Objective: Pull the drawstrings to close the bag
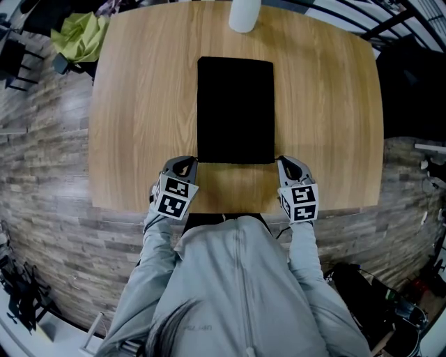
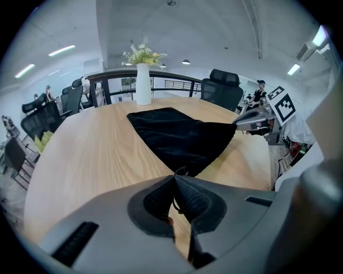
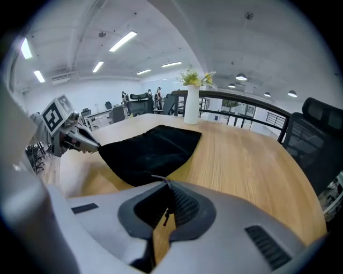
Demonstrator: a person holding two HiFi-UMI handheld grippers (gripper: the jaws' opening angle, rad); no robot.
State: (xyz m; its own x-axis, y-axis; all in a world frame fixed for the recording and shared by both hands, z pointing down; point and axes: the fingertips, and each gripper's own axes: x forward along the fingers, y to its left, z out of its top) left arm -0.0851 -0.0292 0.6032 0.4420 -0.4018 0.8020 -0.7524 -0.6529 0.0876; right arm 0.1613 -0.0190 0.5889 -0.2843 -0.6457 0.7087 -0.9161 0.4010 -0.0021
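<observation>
Bag (image 1: 235,110) not yet cinched at 6 o'clock; left gripper (image 1: 186,162) and right gripper (image 1: 284,162) fingers (image 2: 195,200) clamp drawstrings (image 2: 180,170), pull outstanding.

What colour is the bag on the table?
The bag is plain black, with no pattern. The head view shows it best.

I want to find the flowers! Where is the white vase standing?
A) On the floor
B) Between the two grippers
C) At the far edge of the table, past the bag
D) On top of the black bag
C: the white vase stands at the far edge of the table, beyond the black bag and not touching it.
</observation>
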